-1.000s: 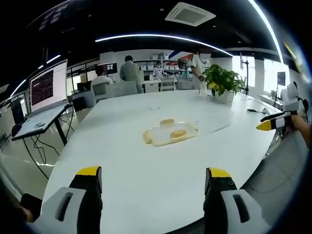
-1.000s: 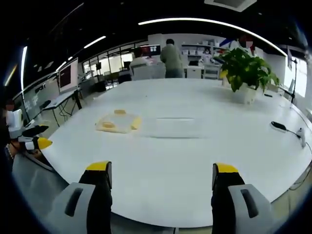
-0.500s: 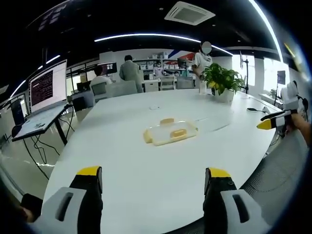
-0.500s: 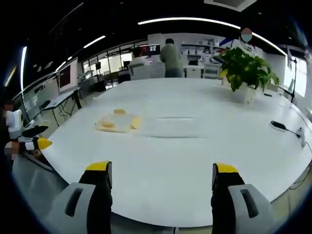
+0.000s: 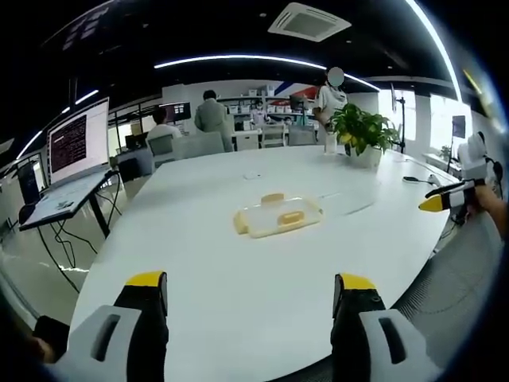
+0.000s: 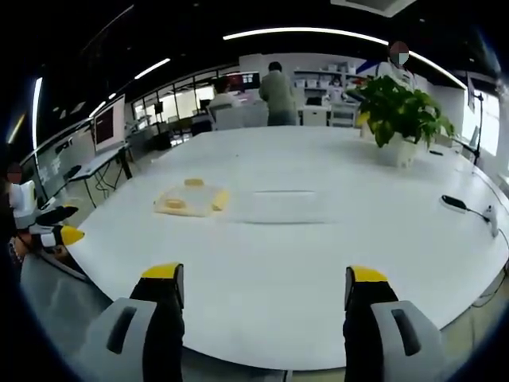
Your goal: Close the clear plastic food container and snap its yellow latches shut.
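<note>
Both grippers hang spread and empty at the near edge of the white counter point(image 5: 199, 239): the left gripper point(image 5: 248, 296) and the right gripper point(image 6: 264, 288), jaws wide apart. Well ahead of them, the clear plastic food container point(image 5: 278, 216) lies out on the counter, its yellow latches point(image 5: 241, 222) visible at the sides. Its clear lid point(image 6: 285, 205) lies flat just beside it. Farther back stands a potted plant point(image 6: 400, 119). A monitor point(image 5: 79, 141) stands off the counter's left.
</note>
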A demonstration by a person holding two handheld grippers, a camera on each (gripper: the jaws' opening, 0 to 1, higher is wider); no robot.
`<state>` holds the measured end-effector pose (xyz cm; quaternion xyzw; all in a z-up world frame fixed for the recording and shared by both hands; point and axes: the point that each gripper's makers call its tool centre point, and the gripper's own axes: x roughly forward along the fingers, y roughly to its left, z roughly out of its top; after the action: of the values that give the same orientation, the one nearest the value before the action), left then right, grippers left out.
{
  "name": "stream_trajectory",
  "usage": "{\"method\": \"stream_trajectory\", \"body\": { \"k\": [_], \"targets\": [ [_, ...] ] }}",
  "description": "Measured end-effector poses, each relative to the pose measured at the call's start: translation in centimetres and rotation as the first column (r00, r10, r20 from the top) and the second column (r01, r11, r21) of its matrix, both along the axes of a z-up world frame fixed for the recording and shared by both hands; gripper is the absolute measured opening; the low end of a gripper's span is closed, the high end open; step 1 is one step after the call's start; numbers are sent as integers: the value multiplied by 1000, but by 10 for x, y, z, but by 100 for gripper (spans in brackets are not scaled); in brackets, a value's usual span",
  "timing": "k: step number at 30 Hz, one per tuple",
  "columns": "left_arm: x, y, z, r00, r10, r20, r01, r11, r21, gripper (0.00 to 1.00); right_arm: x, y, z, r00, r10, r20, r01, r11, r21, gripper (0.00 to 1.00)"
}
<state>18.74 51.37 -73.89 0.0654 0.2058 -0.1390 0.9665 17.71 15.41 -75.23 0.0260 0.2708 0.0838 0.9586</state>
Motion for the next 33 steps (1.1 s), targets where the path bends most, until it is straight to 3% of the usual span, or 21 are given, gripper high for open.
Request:
{"method": "stream_trajectory", "body": {
  "k": [20, 24, 33],
  "targets": [
    [0, 1, 1, 1000, 0, 4, 0, 1000, 1, 82, 1, 0, 1, 1000, -5, 5, 5, 1000, 0, 81],
    [0, 1, -1, 1000, -3, -2, 3, 1000, 5, 81, 2, -4, 4, 999, -23, 25, 23, 1000, -12, 84],
    [0, 1, -3, 1000, -10, -16, 10, 1000, 17, 81, 2, 0, 1, 1000, 3, 10, -3, 1000, -8, 80]
  ]
}}
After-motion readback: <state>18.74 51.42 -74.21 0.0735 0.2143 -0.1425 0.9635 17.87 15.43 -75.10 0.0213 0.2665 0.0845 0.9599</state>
